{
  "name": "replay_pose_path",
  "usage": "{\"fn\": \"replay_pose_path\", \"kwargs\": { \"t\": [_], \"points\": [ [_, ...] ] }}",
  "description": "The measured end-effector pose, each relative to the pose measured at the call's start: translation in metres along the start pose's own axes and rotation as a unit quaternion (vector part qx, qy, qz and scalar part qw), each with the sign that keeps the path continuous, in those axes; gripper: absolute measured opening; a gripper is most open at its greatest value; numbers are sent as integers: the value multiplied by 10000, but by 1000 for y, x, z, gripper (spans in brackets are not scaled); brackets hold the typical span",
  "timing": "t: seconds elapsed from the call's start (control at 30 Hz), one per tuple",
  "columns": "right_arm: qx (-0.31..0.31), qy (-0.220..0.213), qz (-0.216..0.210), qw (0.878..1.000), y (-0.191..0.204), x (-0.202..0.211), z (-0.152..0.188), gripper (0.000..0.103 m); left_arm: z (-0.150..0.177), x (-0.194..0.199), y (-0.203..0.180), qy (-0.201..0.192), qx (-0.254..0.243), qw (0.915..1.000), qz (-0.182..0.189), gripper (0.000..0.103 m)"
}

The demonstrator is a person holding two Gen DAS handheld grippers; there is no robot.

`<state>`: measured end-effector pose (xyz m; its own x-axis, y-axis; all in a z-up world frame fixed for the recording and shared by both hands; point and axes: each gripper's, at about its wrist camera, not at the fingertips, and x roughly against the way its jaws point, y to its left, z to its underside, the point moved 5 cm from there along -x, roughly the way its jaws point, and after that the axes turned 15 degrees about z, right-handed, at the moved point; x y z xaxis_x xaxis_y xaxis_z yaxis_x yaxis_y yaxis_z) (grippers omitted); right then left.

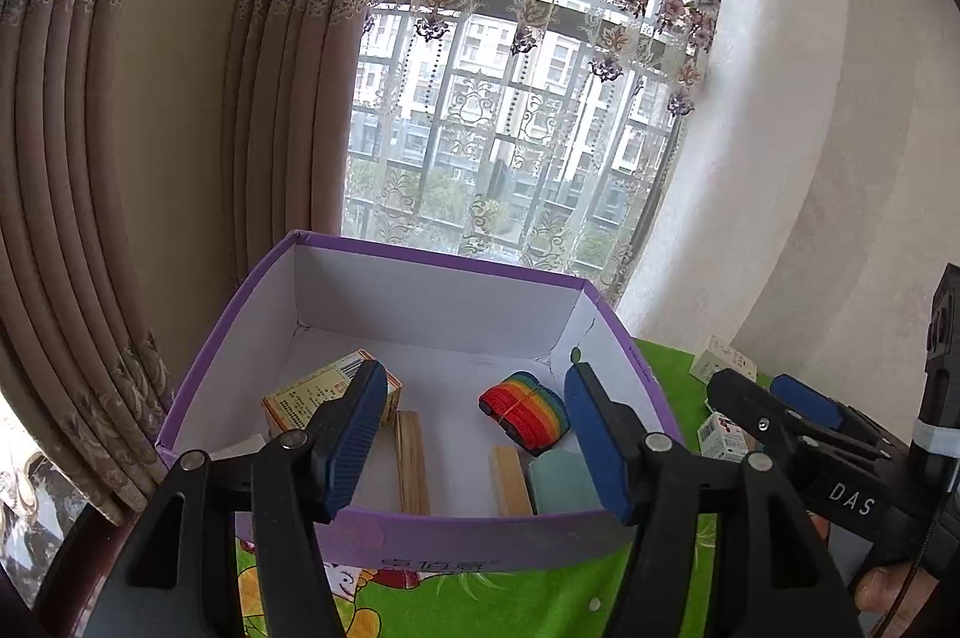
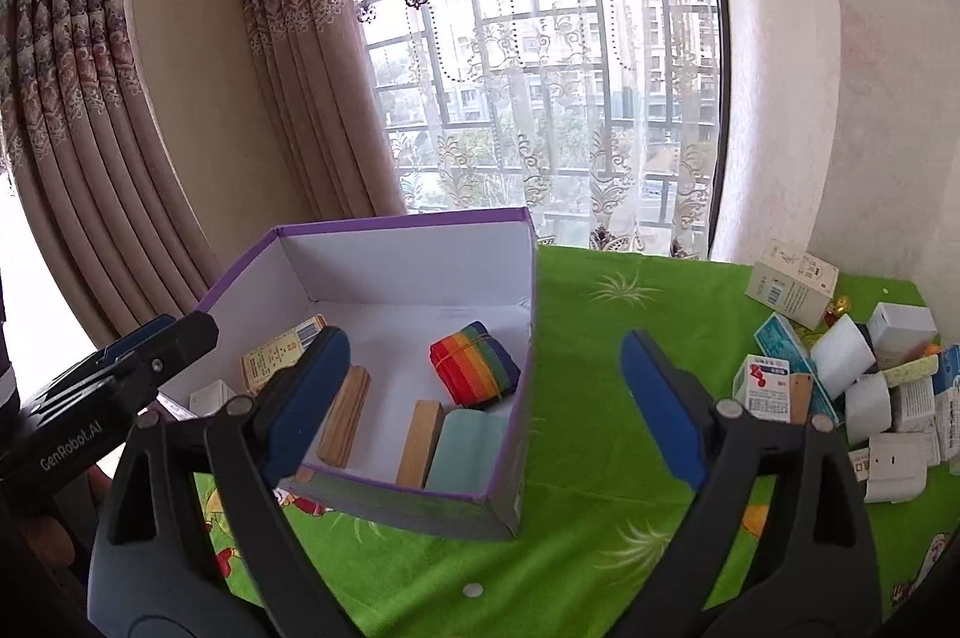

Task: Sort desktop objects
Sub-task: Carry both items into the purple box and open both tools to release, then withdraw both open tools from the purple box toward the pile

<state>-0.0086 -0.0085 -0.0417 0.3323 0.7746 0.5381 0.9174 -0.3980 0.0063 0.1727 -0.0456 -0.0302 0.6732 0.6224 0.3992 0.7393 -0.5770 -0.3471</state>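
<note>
A purple open box [image 1: 420,536] [image 2: 519,398] stands on the green tablecloth. Inside lie a rainbow-striped bundle [image 1: 524,407] [image 2: 476,363], two wooden blocks [image 1: 411,461] [image 2: 344,416], a pale teal block [image 1: 564,482] [image 2: 468,452] and an orange-and-white carton [image 1: 312,392] [image 2: 279,350]. My left gripper [image 1: 477,443] is open and empty over the box's near wall. My right gripper [image 2: 486,404] is open and empty, hovering at the box's right wall. A pile of small cartons [image 2: 852,374] lies to the right.
The green patterned tablecloth [image 2: 600,488] covers the table. Curtains [image 2: 180,98] and a window stand behind the box. A wall [image 2: 840,98] bounds the right side. A red-and-white carton [image 1: 723,434] [image 2: 765,389] sits at the pile's near edge.
</note>
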Motion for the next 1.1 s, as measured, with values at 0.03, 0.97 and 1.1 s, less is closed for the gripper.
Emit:
{"fn": "replay_pose_path", "kwargs": {
  "t": [0.03,0.97,1.1],
  "points": [
    [-63,-1,68,10000,-7,6,2,94,1,7,-5,-52,-32,10000,27,65],
    [-1523,-438,2415,9574,-241,85,97,95,61,-4,-170,-25,-1476,9811,1249,67],
    [-1683,-261,2578,9511,-269,64,103,95,79,-47,-182,330,-1468,9796,1332,67]
  ]
}}
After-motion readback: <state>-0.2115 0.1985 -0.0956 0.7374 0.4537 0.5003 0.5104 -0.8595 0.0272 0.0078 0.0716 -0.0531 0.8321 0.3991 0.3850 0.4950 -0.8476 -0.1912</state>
